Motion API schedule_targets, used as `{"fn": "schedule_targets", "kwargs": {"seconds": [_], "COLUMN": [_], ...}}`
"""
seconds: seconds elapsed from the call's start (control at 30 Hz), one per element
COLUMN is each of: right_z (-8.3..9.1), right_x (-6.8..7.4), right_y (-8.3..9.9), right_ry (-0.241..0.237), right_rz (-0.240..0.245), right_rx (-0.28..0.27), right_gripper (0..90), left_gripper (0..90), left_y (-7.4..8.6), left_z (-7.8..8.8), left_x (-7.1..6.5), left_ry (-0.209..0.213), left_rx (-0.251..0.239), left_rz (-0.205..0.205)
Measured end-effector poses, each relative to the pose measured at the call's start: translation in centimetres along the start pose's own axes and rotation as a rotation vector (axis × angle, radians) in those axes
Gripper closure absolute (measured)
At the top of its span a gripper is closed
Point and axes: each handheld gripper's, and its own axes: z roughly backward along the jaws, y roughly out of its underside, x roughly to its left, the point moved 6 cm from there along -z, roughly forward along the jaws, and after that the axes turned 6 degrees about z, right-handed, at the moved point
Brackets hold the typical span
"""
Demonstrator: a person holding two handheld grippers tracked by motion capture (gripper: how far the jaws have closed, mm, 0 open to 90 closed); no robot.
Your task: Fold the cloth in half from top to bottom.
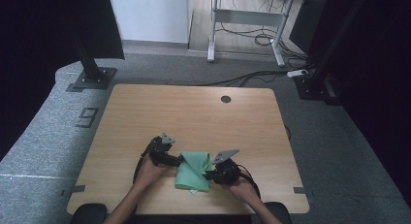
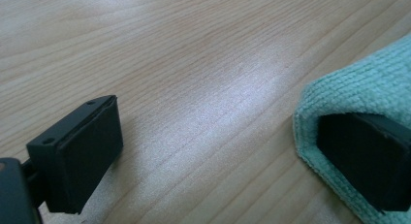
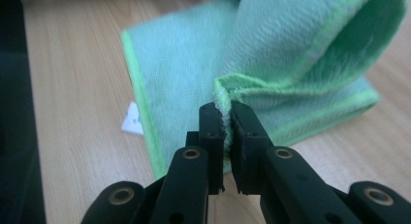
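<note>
Wooden table (image 1: 194, 107), with a green cloth (image 1: 194, 171) lying near its front edge between the two hands. The cloth is already doubled over; a small white tag (image 3: 132, 118) pokes out from under one edge.

Right gripper (image 3: 227, 118): jaws clenched on a bunched hem of the cloth, lifting a flap that curls over the flat part. Left gripper (image 2: 218, 151): jaws released and wide apart; one jaw is tucked under the cloth's edge, the other rests over bare wood, gripping nothing.

Step in hand looks like a fold in progress, with the right carrying the flap across.

Next move, I'd say: lay the flap flat with edges lined up, left pinning the far edge so the stack doesn't slide, then let go.
</note>
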Motion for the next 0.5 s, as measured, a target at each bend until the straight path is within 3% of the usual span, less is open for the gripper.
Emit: {"fn": "schedule_targets", "kwargs": {"seconds": [0.3, 0.43, 0.5], "right_z": [-0.5, -0.8, -0.9], "right_x": [-0.1, -1.6, -2.3], "right_y": [0.5, 0.1, -0.2], "right_ry": [0.033, 0.086, 0.097], "right_rz": [0.006, 0.011, -0.003], "right_rx": [0.024, 0.026, 0.024], "right_gripper": [84.2, 84.4, 84.5], "left_gripper": [3.7, 3.7, 3.8], "left_y": [0.1, -0.4, -0.6], "left_z": [0.2, 0.0, -0.2], "left_x": [0.0, 0.6, 0.9], "left_ry": [-0.002, -0.057, -0.058], "left_rx": [0.013, -0.007, -0.006], "left_rz": [-0.010, -0.019, -0.014]}}
